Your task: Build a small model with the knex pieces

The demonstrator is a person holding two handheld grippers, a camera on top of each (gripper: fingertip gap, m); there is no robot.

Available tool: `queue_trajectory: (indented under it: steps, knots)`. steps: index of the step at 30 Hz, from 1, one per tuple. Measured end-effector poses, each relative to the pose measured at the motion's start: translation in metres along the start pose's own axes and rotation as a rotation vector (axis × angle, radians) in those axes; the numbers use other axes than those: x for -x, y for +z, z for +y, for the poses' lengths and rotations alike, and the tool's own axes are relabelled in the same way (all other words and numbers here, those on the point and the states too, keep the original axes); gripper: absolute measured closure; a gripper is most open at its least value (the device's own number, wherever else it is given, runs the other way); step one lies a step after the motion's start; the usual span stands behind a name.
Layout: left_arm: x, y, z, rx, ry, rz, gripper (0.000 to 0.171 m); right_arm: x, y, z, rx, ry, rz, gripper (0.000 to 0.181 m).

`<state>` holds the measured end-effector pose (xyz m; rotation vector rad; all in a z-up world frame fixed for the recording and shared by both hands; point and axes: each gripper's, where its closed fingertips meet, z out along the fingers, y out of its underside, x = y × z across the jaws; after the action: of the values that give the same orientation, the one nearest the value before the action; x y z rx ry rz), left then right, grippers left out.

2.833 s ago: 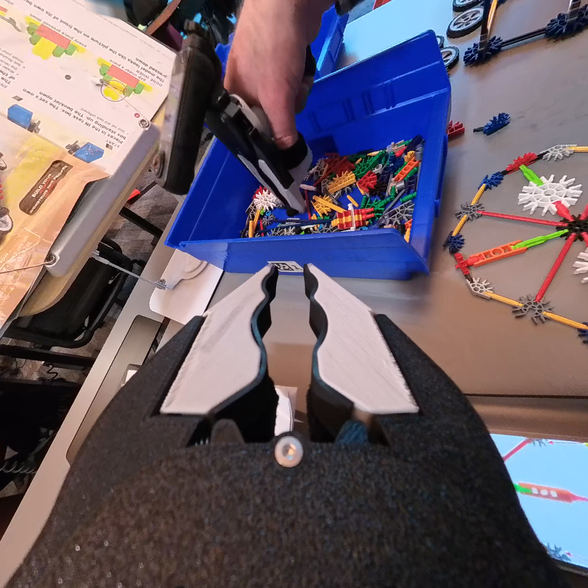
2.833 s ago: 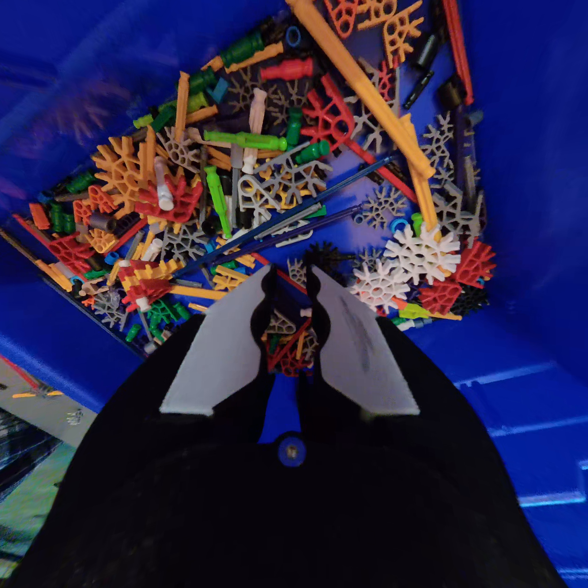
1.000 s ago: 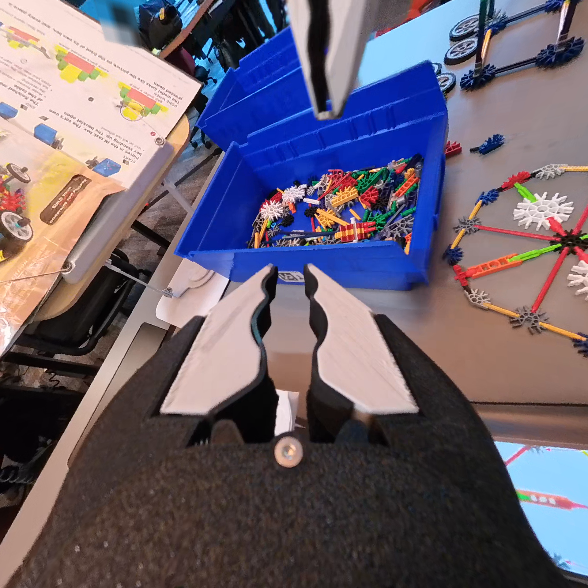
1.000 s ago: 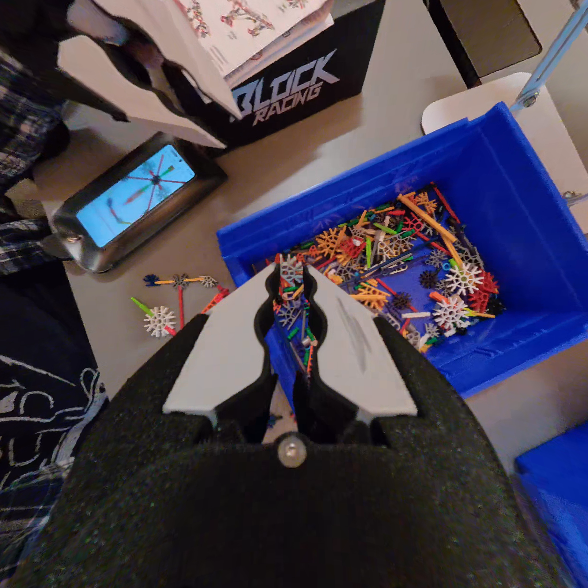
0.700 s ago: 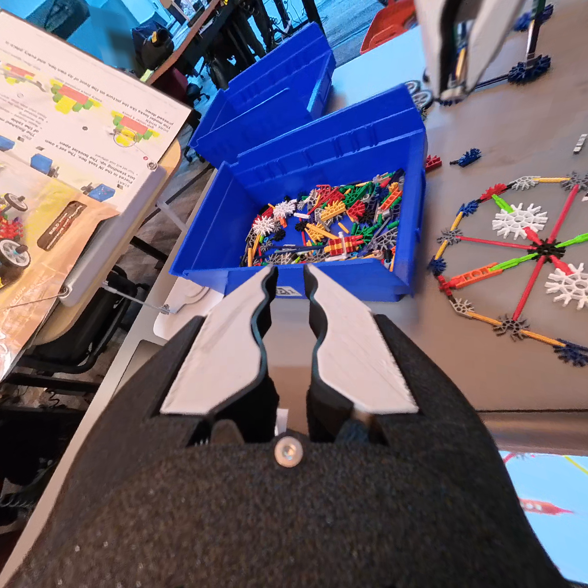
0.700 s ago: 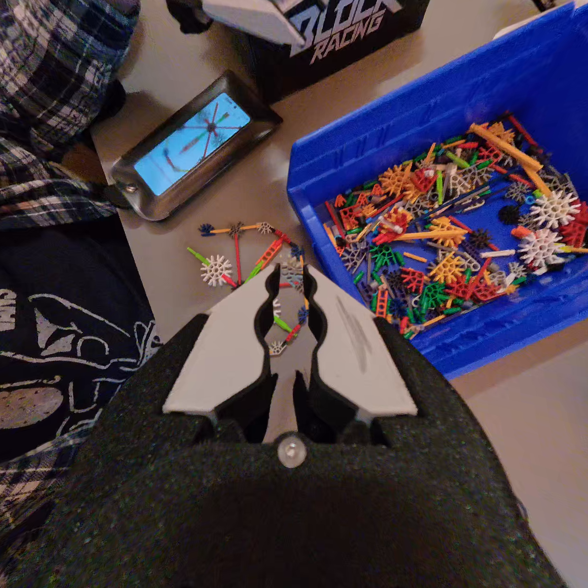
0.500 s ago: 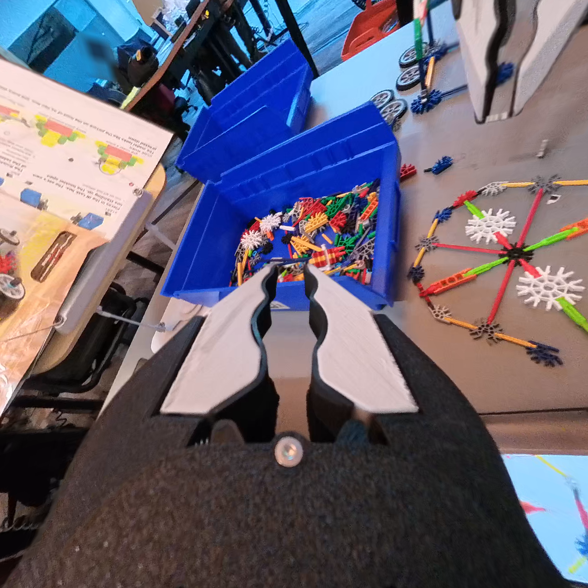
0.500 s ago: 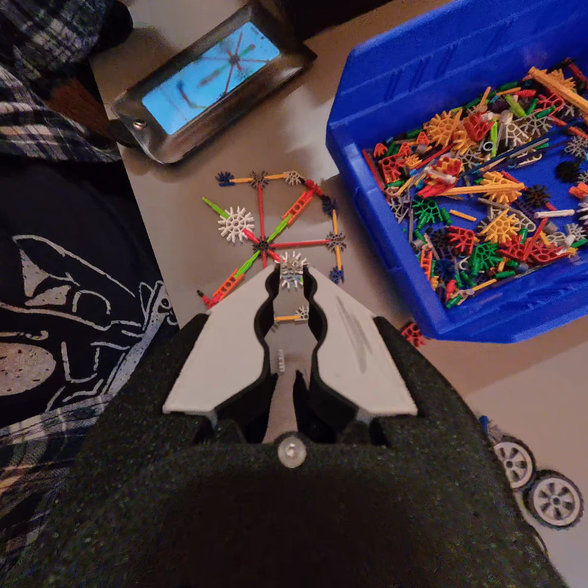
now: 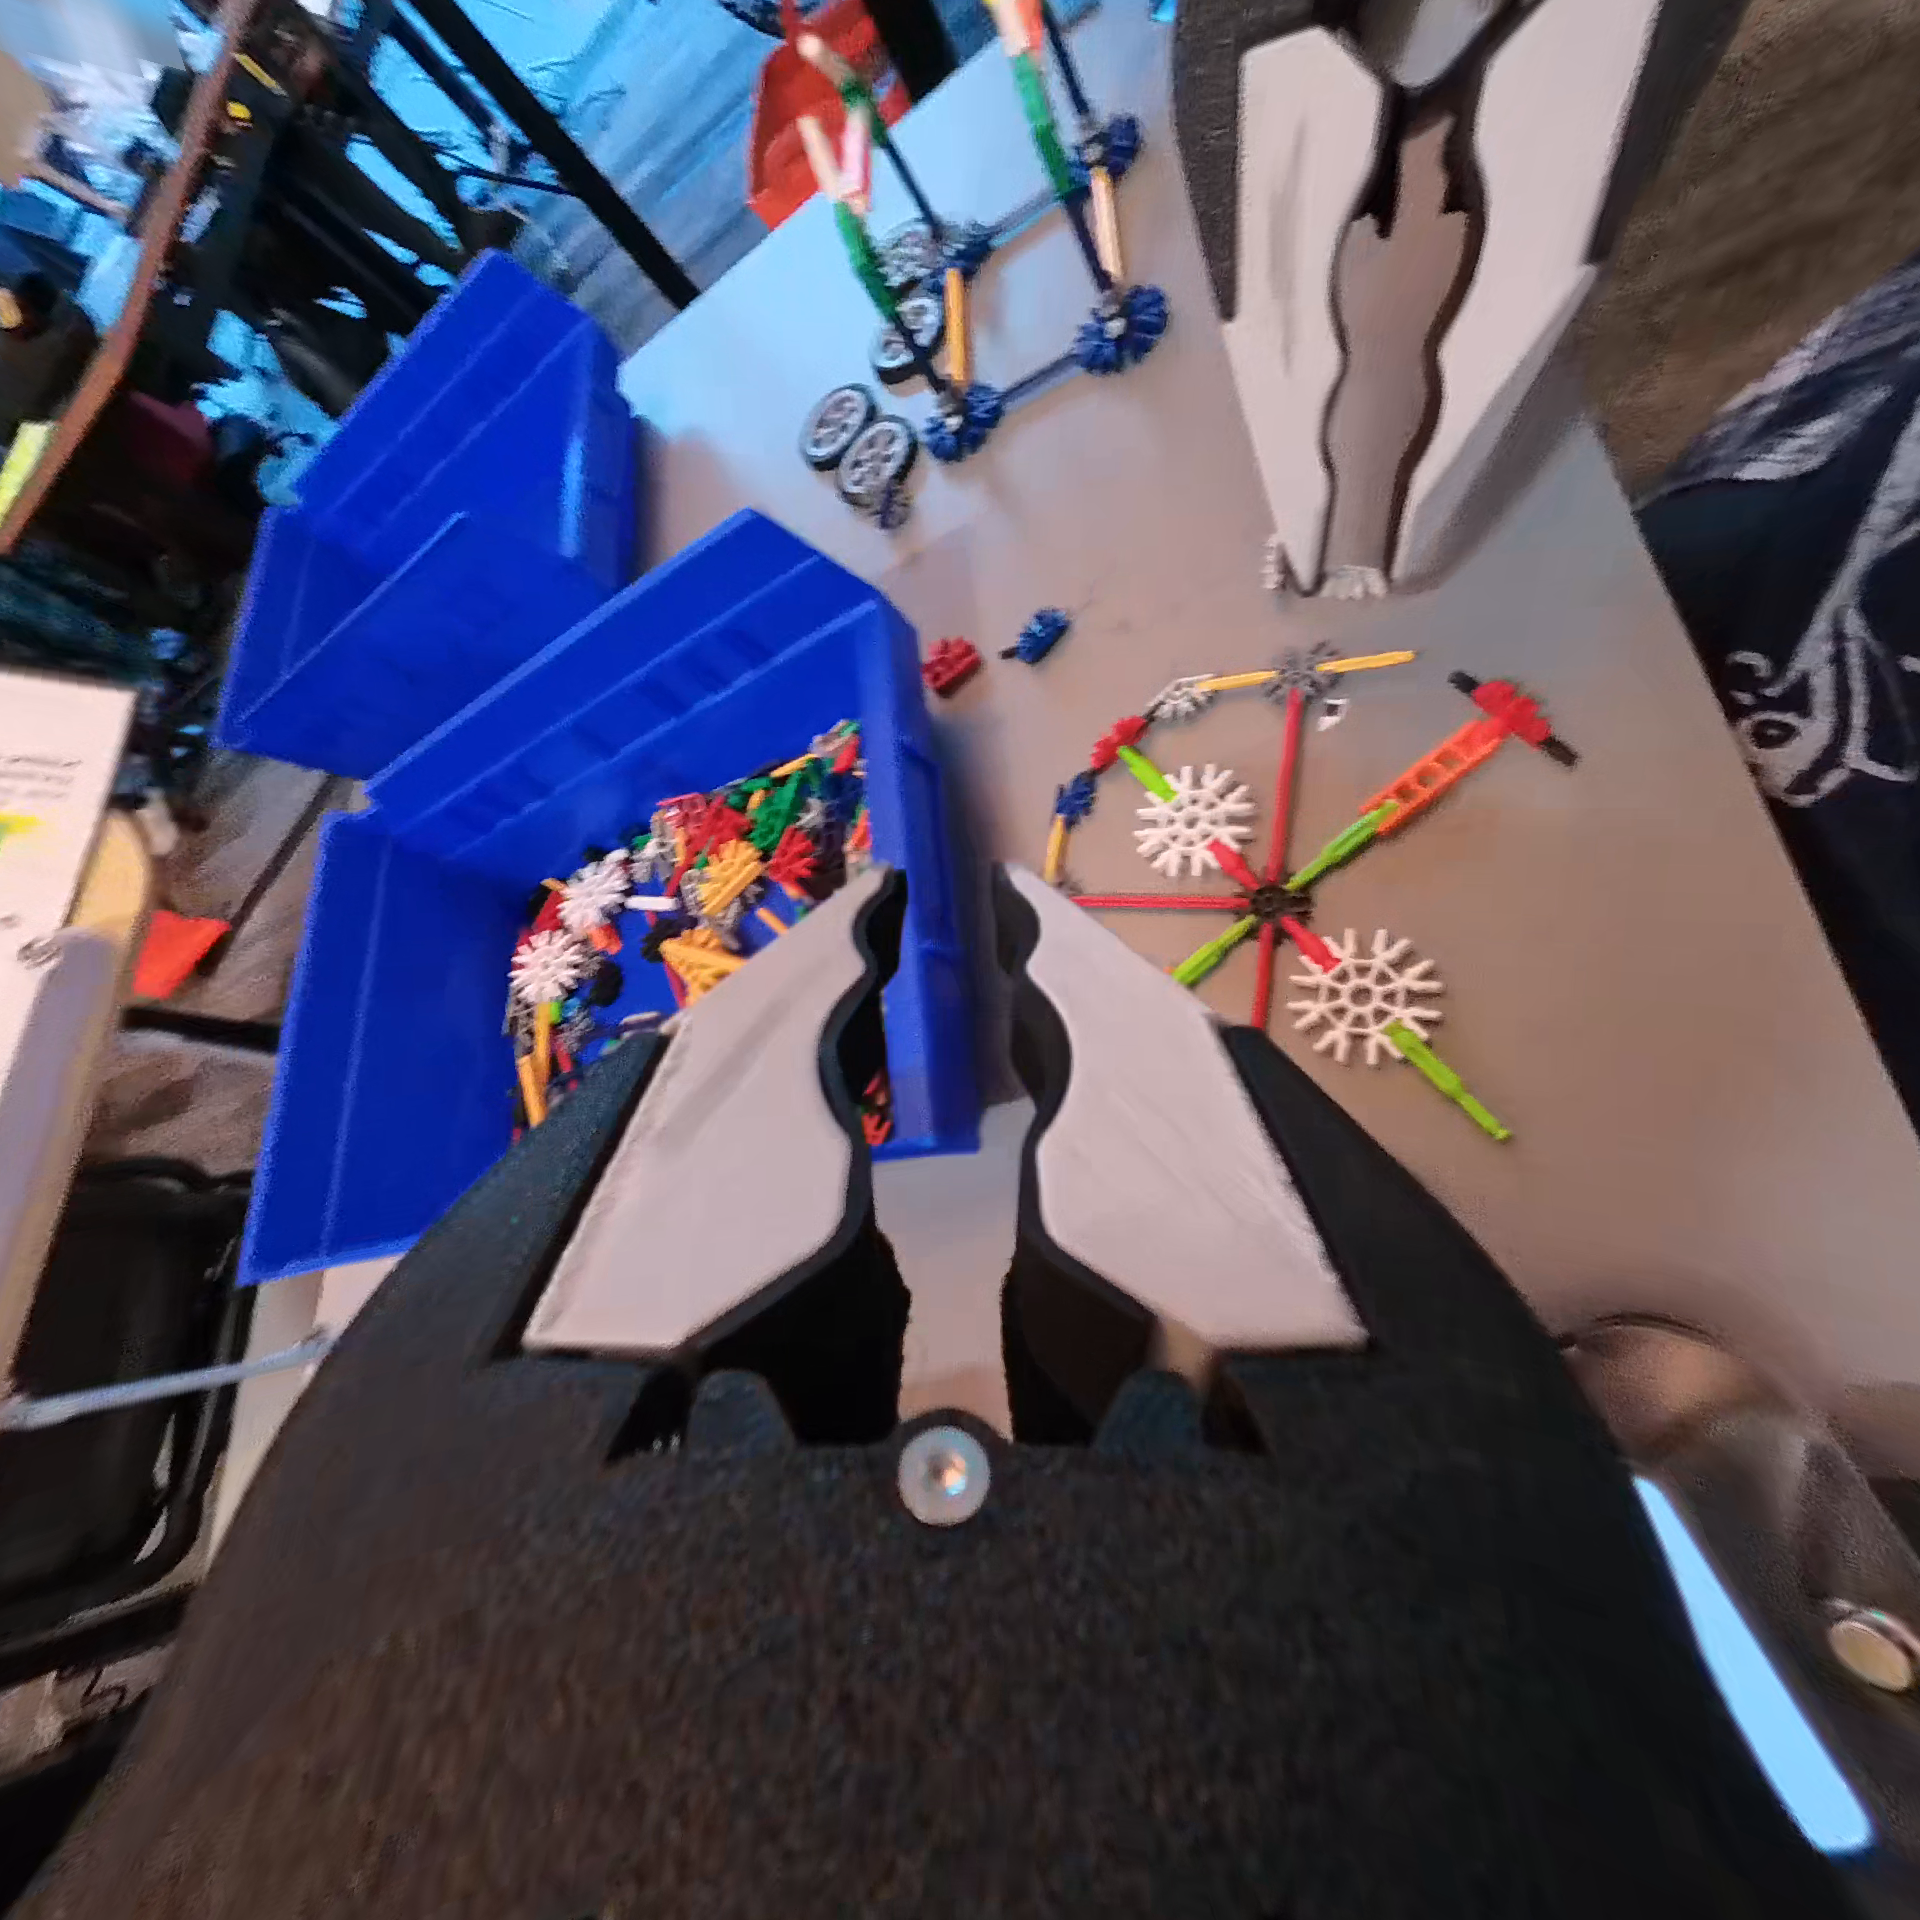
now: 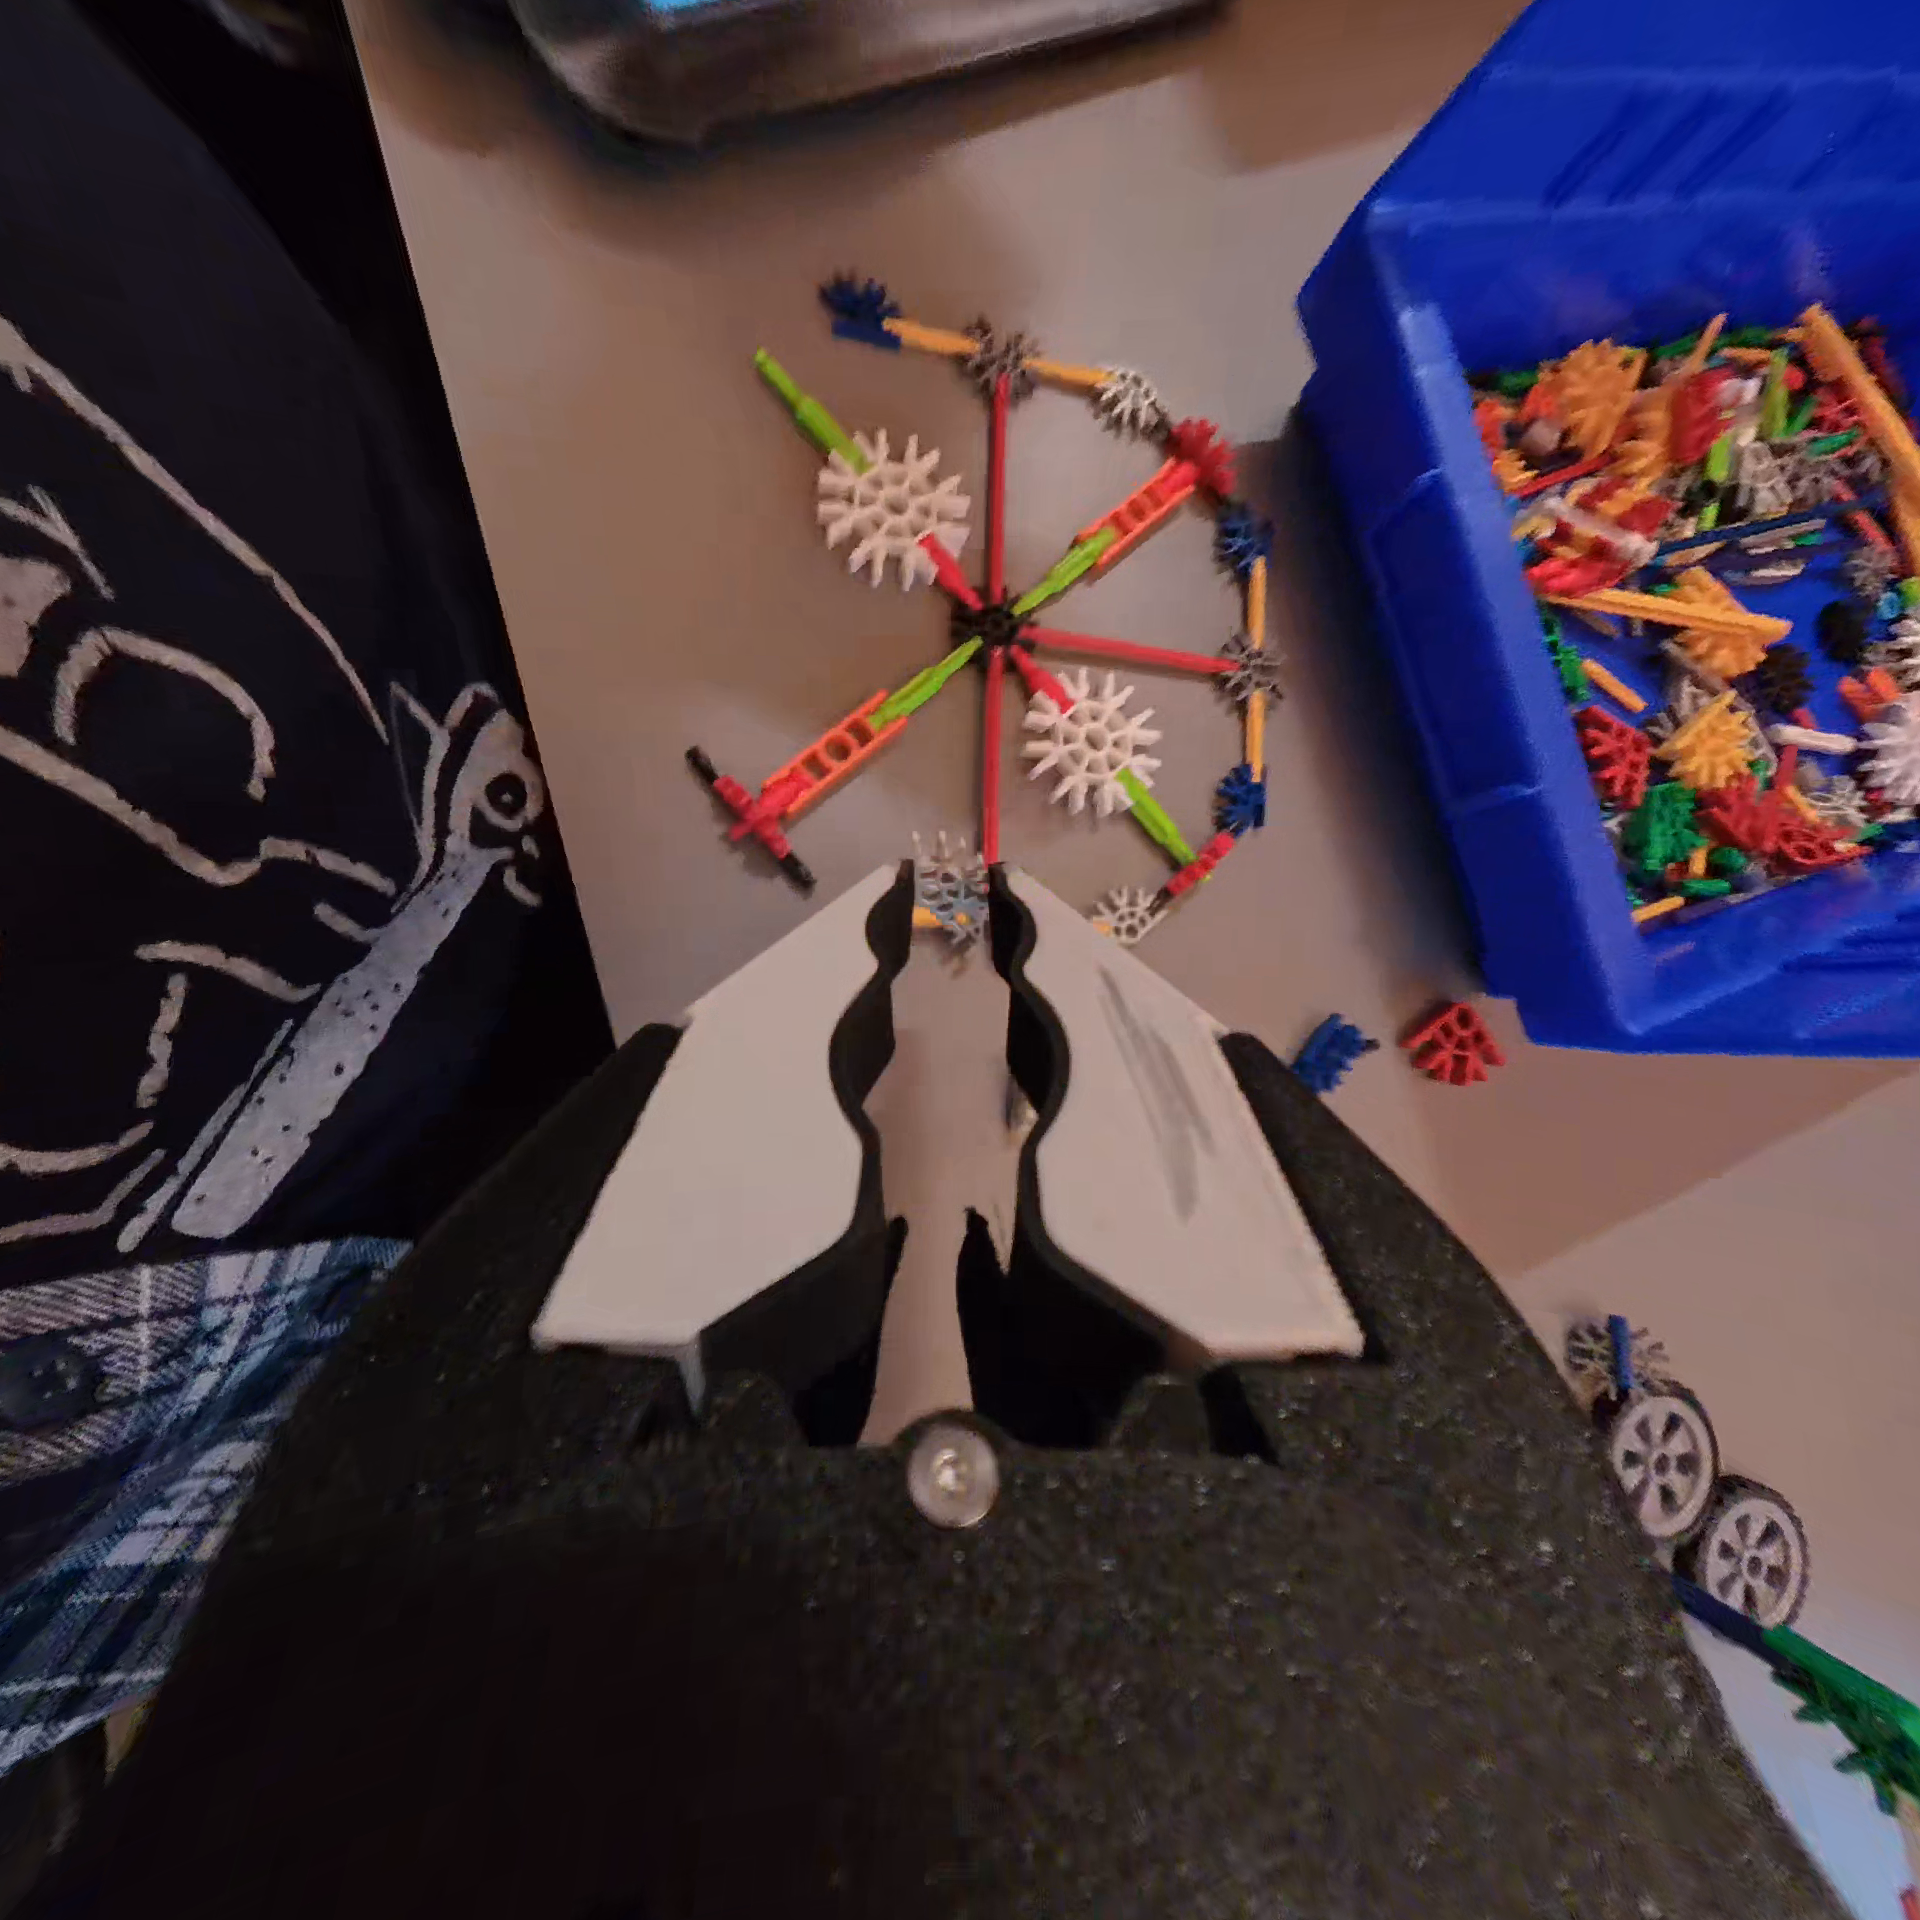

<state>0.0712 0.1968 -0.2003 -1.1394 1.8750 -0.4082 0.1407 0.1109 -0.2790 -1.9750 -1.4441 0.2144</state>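
My right gripper [image 10: 948, 883] is shut on a small grey snowflake connector [image 10: 951, 902] and holds it just above the table at the near rim of a flat spoked wheel [image 10: 992, 623] built of red, green and yellow rods with white snowflake pieces. In the left wrist view the right gripper [image 9: 1340, 577] points down at the far side of the wheel [image 9: 1268, 899]. My left gripper [image 9: 948, 894] is slightly open and empty, hovering over the right wall of a blue bin [image 9: 925, 831] full of coloured parts. The bin [image 10: 1455, 675] is right of the wheel.
A second blue bin [image 9: 436, 540] sits behind the first. A rod frame with grey wheels [image 9: 935, 312] stands at the back. Loose red [image 10: 1455, 1042] and blue [image 10: 1330, 1049] connectors lie by the bin. A lit phone [image 9: 1766, 1662] lies near. A person's dark shirt [image 10: 208, 727] borders the table. About 15 centimeters separates my left fingertips from my right. The lit phone [image 9: 1766, 1662] is about 20 centimeters from my left fingertips.
My right gripper rose out of the blue bin with the grey connector and moved over to the rim of the spoked wheel. My left gripper swung right, towards the bin's right wall.
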Motion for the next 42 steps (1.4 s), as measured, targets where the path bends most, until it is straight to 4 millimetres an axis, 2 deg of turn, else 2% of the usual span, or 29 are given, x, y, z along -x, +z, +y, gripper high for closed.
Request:
queue_trajectory:
  steps: [2,5,10,15,22,33,37,42]
  knots:
    - [-0.016,0.009,-0.002,0.017,0.016,0.06,0.155,0.008,0.004,0.007,0.035,-0.028,-0.02,0.168]
    - [-0.047,0.02,-0.006,0.032,0.047,0.18,0.154,0.021,0.008,0.008,0.046,-0.076,-0.066,0.168]
    - [-0.098,0.035,-0.012,0.072,0.105,0.323,0.151,0.026,0.016,0.014,0.1,-0.157,-0.065,0.167]
    - [-0.129,0.045,-0.013,0.096,0.118,0.397,0.148,0.03,0.018,0.02,0.148,-0.256,-0.066,0.167]
    - [-0.152,0.056,-0.008,0.109,0.118,0.45,0.145,0.03,0.019,0.022,0.195,-0.369,-0.067,0.167]
    - [-0.159,0.067,-0.003,0.125,0.131,0.463,0.143,0.034,0.016,0.011,0.216,-0.432,-0.094,0.167]
    - [-0.161,0.068,-0.004,0.119,0.121,0.479,0.145,0.034,0.022,0.018,0.251,-0.434,-0.107,0.167]
    - [-0.161,0.068,-0.004,0.111,0.114,0.488,0.146,0.035,0.024,0.017,0.242,-0.428,-0.113,0.167]
